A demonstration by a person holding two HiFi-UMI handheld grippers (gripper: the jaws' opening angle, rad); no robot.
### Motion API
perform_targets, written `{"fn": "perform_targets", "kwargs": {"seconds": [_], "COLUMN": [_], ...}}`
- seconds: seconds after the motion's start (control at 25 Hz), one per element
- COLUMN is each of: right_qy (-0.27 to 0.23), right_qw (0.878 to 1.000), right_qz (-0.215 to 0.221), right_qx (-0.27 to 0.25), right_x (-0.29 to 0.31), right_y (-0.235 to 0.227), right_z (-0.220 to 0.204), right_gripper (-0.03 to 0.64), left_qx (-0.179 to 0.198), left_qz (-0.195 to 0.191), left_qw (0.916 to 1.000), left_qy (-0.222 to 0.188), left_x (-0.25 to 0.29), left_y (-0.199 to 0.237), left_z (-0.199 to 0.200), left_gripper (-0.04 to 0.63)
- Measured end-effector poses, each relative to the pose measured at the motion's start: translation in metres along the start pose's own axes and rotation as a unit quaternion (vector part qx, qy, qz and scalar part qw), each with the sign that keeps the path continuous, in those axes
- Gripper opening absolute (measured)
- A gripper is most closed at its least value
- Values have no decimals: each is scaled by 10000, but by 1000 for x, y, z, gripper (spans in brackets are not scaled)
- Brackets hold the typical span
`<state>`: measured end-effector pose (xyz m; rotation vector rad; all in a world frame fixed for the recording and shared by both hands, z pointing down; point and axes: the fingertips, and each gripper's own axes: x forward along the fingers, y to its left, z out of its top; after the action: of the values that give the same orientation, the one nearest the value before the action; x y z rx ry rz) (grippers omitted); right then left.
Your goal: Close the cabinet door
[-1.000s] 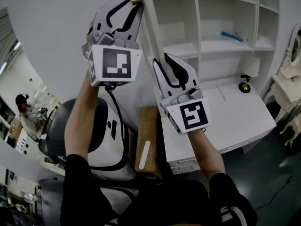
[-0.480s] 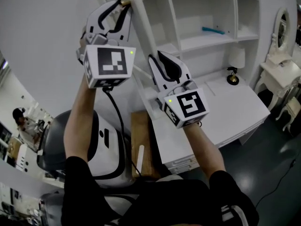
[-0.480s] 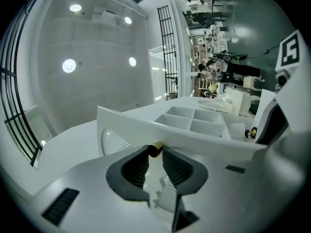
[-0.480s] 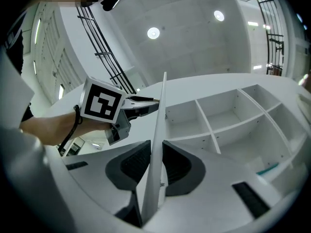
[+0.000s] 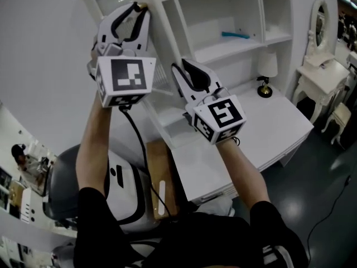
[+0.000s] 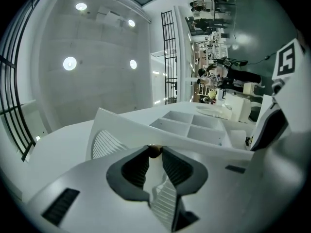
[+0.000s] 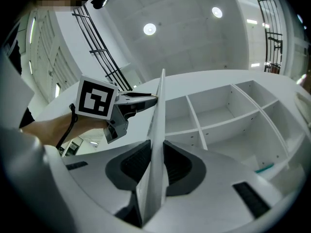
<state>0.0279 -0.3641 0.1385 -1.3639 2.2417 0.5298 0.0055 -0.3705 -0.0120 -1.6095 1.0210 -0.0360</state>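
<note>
The cabinet door (image 7: 159, 110) stands swung out from the white cabinet (image 5: 220, 10), hinged at the cabinet's left side and seen nearly edge-on, so the cabinet's open shelf compartments show to the right of it. The left gripper (image 5: 139, 11) is up near the cabinet's top left corner, and its jaws have just been closing; their tips pinch a small brass knob (image 6: 155, 151) fixed to the door's face, with the door's slatted panel (image 6: 104, 144) showing just beside it. The right gripper (image 5: 183, 67) sits lower along the same door, closer to the cabinet's middle shelves. Its jaws have also just been closing, and they straddle the thin free edge of the door, one pad pressed on each face of the panel. Inside the cabinet, a slim blue object (image 5: 237, 36) lies on a shelf on the right-hand side. Below the cabinet, a white desk (image 5: 273, 127) juts forward, and a small lamp (image 5: 268, 65) with a white shade stands on it against the cabinet's lower right part.
</note>
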Motion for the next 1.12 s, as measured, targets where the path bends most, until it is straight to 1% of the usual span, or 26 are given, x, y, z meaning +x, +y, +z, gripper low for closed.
{"fn": "perform_targets", "kwargs": {"seconds": [0.08, 0.16, 0.28, 0.36, 0.48, 0.6, 0.72, 0.88, 1.12], "right_qy": [-63, -143, -69, -9, 91, 94, 71, -21, -33], "right_qw": [9999, 9997, 9990, 9985, 9971, 9949, 9930, 9900, 9854], "right_qz": [62, 186, 393, 464, 648, 869, 1019, 1215, 1509], "right_qx": [77, 117, 198, 279, 376, 502, 590, 717, 791], "right_x": [1, 4, 8, 9, 16, 21, 26, 30, 36], "right_y": [-10, -23, -39, -48, -64, -76, -87, -90, -95], "right_z": [-1, 0, -7, -15, -21, -24, -26, -30, -35], "right_gripper": [89, 89, 89, 89, 91, 91, 91, 91, 91], "left_qx": [5, 87, 106, 93, 112, 183, 250, 272, 292], "left_qz": [-8, -114, -323, -378, -273, -130, -159, -74, 26], "left_qw": [10000, 9999, 9994, 9992, 9995, 9994, 9989, 9986, 9979], "left_qy": [3, 9, 77, 91, 127, 256, 355, 437, 580], "left_x": [8, 20, 35, 42, 57, 69, 81, 84, 89], "left_y": [-5, -10, -18, -25, -32, -36, -39, -40, -42], "left_z": [1, 4, 2, -1, -5, -6, -10, -13, -19], "left_gripper": [95, 95, 92, 91, 90, 89, 89, 89, 89]}}
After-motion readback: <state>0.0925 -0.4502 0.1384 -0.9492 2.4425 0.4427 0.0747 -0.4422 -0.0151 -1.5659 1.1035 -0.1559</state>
